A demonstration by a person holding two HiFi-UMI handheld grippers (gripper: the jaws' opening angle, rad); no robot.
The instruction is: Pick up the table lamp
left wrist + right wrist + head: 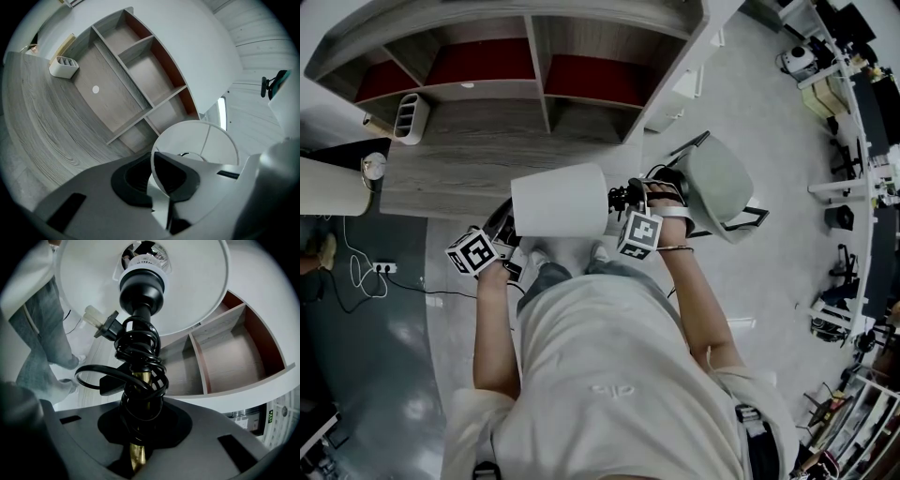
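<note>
Lamp (561, 200) held level by worktop (469, 161), left gripper (157, 180) jaws pinching shade (192, 140) rim, right gripper (140, 430) jaws clamped on brass stem (136, 458)

The table lamp (560, 200) is lying on its side in the air, its white drum shade (190, 138) showing an open end crossed by thin wire spokes. A black socket (141, 287) is joining the shade to a brass stem (136, 458), around which the black cord (140, 357) is coiling, its plug (107, 326) sticking out sideways. The left tool (157, 180) is pinching the shade's wall, and the right tool (139, 427) is clamping the stem.
</note>
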